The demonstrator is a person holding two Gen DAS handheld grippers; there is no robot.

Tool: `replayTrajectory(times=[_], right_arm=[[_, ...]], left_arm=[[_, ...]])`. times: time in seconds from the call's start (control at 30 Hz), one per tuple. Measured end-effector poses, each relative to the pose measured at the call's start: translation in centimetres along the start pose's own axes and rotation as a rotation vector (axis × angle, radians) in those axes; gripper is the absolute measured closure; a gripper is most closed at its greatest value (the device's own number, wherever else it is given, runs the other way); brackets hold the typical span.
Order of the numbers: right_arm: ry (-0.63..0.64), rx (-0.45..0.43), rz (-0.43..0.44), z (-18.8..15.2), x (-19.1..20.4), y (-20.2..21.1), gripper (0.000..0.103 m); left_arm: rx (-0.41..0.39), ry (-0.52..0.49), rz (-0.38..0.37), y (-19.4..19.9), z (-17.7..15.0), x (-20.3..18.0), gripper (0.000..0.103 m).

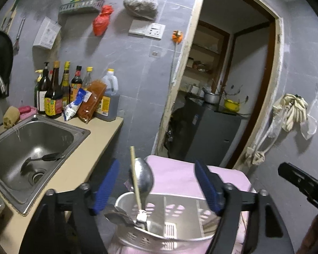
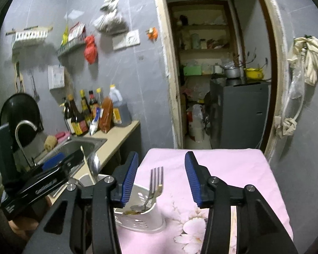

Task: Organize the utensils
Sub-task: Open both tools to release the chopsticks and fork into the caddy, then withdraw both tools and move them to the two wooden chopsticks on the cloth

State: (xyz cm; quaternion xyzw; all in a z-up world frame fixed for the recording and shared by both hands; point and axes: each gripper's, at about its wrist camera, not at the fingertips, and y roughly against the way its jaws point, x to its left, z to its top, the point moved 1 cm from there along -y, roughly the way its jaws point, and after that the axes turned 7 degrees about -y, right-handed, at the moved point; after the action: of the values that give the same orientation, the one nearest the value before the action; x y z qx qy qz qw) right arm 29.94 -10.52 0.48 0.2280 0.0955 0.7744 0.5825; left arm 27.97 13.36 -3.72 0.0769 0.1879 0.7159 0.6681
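A white perforated utensil holder point(image 1: 165, 222) stands on a pink cloth-covered surface point(image 1: 176, 175). Its left compartment holds a metal ladle point(image 1: 143, 177) and a wooden chopstick point(image 1: 135, 175), both upright. My left gripper point(image 1: 156, 186) is open, its blue pads on either side above the holder. In the right wrist view the holder point(image 2: 142, 209) also contains a fork point(image 2: 155, 180) and a spoon point(image 2: 137, 207). My right gripper point(image 2: 161, 177) is open and empty just above and right of the holder. The left gripper point(image 2: 53, 169) shows at the left.
A steel sink point(image 1: 31, 148) with a black spatula point(image 1: 42, 158) in it sits in the beige counter point(image 1: 91, 152) at left. Sauce bottles point(image 1: 74, 93) line the wall behind. An open doorway point(image 1: 218, 97) lies ahead. The right gripper's body point(image 1: 303, 184) shows at right.
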Motion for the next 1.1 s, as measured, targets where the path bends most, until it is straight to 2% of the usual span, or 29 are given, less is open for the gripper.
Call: replayTrajectory(times=[0.03,0.1,0.17,0.2,0.4,0.5,0.57,0.73,1.1], right_arm=[[-0.005,-0.011,-0.006,0.1,-0.3,0.5,0.062],[-0.024,-0.039,-0.021,0.3,-1.2,1.7,0.053],[-0.043,-0.067,-0.033,0.5,-2.1,3.0,0.037],[-0.052,-0.082,-0.038,0.6,-2.5,3.8,0.035],[-0.081,-0.149,-0.084,1.0,-5.6,7.9,0.011],[-0.084,-0.180,-0.113,0.9,-7.0,9.7,0.009],[-0.085,-0.187,-0.131,0.8,-7.8,10.4,0.004],[-0.084,-0.178,-0.175,0.3,-10.0,11.9,0.003],[-0.070,-0.121,-0.248,-1.1,-16.2,12.7,0.003]], left_arm=[[0.000,-0.009,-0.003,0.4,0.2,-0.4,0.022],[-0.002,-0.029,-0.016,1.3,0.6,-1.1,0.015],[-0.009,-0.045,-0.028,2.3,1.0,-2.0,0.009],[-0.018,-0.050,-0.034,3.0,1.2,-2.5,0.007],[-0.052,-0.067,-0.061,5.7,1.5,-5.2,0.002],[-0.072,-0.081,-0.071,6.9,1.2,-6.9,0.001],[-0.080,-0.094,-0.079,7.4,1.0,-7.9,0.001],[-0.086,-0.118,-0.102,8.5,0.1,-10.4,0.001],[-0.022,-0.137,-0.134,7.8,-3.7,-15.8,0.001]])
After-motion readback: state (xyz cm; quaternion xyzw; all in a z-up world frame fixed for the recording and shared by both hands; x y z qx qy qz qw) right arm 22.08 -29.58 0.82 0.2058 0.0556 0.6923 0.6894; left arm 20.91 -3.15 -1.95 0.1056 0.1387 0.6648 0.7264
